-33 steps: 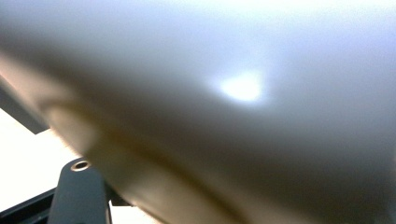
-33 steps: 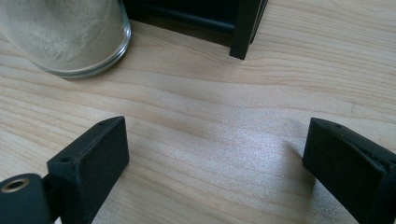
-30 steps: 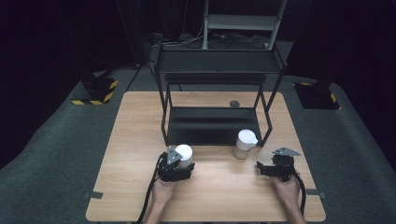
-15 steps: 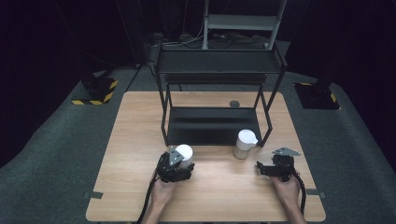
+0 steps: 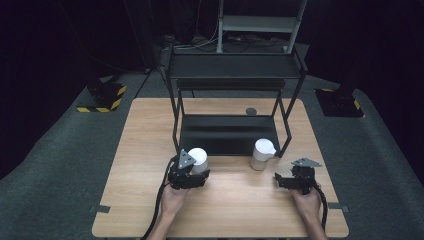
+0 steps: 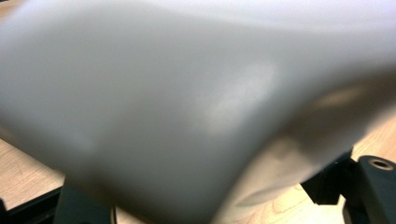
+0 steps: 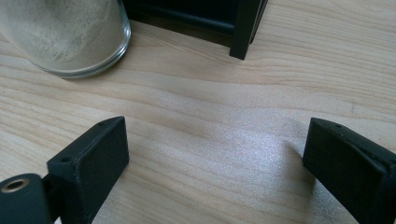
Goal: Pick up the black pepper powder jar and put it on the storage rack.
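Note:
A white rounded cup (image 5: 198, 156) is held just in front of the black rack, with my left gripper (image 5: 199, 171) shut on it. In the left gripper view the cup (image 6: 187, 102) is a blurred white mass, with a black finger (image 6: 376, 186) at its lower right. A glass jar with a white lid (image 5: 261, 152) stands on the table by the rack's right front leg. In the right gripper view the jar (image 7: 65, 37) holds pale sandy powder. My right gripper (image 7: 215, 140) stands open low over bare wood, nothing between its pads, to the right of the jar (image 5: 281, 181).
The black two-level rack (image 5: 235, 67) stands at the middle back of the wooden table (image 5: 145, 130); its lower shelf (image 5: 227, 135) is bare, and one leg (image 7: 245, 28) is close ahead of the right gripper. A small grey disc (image 5: 251, 111) lies behind the rack.
My left gripper has risen slightly with the white cup in it. The right gripper and the jar have stayed put.

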The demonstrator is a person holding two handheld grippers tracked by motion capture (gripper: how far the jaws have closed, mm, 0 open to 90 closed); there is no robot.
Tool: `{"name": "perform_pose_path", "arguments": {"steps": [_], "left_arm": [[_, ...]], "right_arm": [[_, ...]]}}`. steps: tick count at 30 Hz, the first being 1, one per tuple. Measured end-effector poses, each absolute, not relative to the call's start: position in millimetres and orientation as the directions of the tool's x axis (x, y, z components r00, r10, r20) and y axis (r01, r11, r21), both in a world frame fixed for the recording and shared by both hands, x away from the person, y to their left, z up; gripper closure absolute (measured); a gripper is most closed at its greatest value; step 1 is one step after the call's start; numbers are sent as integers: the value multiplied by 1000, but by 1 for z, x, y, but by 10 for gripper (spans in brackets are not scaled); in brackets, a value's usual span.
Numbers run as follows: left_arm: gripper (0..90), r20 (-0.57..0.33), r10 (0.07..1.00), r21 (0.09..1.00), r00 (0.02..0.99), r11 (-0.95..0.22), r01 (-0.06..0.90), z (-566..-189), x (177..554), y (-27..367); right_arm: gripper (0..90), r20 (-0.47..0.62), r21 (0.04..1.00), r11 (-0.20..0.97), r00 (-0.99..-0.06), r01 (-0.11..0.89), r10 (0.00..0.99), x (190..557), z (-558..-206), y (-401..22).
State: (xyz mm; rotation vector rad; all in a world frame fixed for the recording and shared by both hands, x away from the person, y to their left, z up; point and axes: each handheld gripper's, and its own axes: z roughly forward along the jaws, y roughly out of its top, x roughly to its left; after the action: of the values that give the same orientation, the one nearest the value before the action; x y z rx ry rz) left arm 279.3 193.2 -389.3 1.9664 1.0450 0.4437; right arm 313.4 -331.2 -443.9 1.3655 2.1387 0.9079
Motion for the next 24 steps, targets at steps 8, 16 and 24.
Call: {"name": "perform_pose_path", "arguments": {"steps": [8,16,24], "left_arm": [[309,-62,793,811,606,-314,494,-370,284,195],[309,-59,783,816,619,-319,481,-352,290,197],[309,-93,768,818,633,-303,489,-339,300,200]], "right_arm": [[63,-17,727,294,-412,620,911,313,-444,-331],[63,-17,727,295,-413,620,911,313,-444,-331],[63,-17,727,295,-413,620,911,313,-444,-331]]}}
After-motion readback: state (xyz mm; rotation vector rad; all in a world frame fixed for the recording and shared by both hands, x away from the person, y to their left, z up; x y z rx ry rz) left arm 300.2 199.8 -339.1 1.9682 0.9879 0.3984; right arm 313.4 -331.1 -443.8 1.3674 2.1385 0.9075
